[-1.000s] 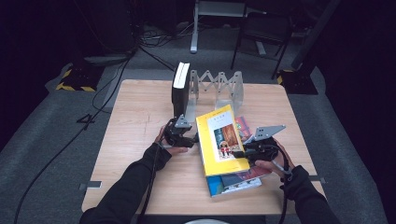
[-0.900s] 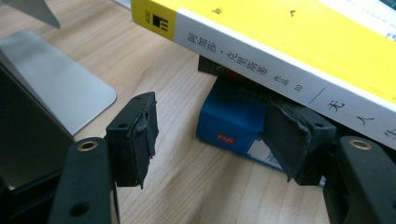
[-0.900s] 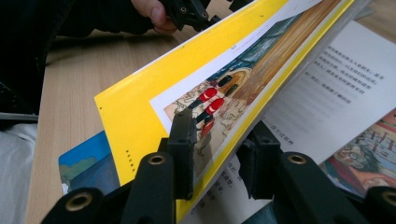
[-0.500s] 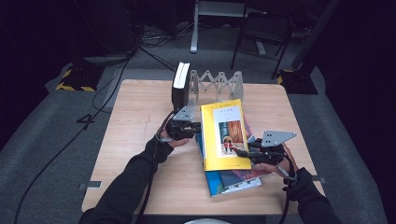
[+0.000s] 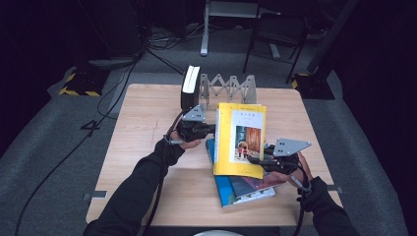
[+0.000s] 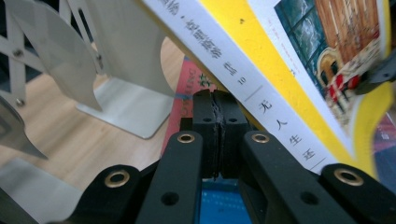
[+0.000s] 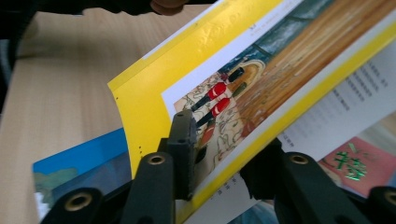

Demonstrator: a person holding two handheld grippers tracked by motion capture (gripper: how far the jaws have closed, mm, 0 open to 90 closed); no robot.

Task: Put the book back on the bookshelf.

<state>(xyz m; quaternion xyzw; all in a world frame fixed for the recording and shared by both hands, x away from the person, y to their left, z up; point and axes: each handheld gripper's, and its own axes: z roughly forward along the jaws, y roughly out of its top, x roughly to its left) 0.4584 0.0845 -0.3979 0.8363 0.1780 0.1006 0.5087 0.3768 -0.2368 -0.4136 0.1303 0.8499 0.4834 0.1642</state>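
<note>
1. your right gripper (image 5: pixel 260 160) pinches the yellow book's (image 5: pixel 241 137) front cover, holding the book tilted above the desk (image 5: pixel 142 147).
2. your left gripper (image 5: pixel 209 129) has its jaws pressed together, nothing between them, just beside the spine, likely to steady it.
3. a black book (image 5: pixel 189 87) fills the rack's (image 5: pixel 231 88) left end; two more books (image 5: pixel 246 189) lie beneath.

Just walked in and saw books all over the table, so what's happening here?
A person holds a yellow book tilted above two books lying flat. The right gripper is clamped on the yellow book's cover edge; the left gripper, jaws shut together, sits at its spine. A black book stands in the metal rack behind.
</note>
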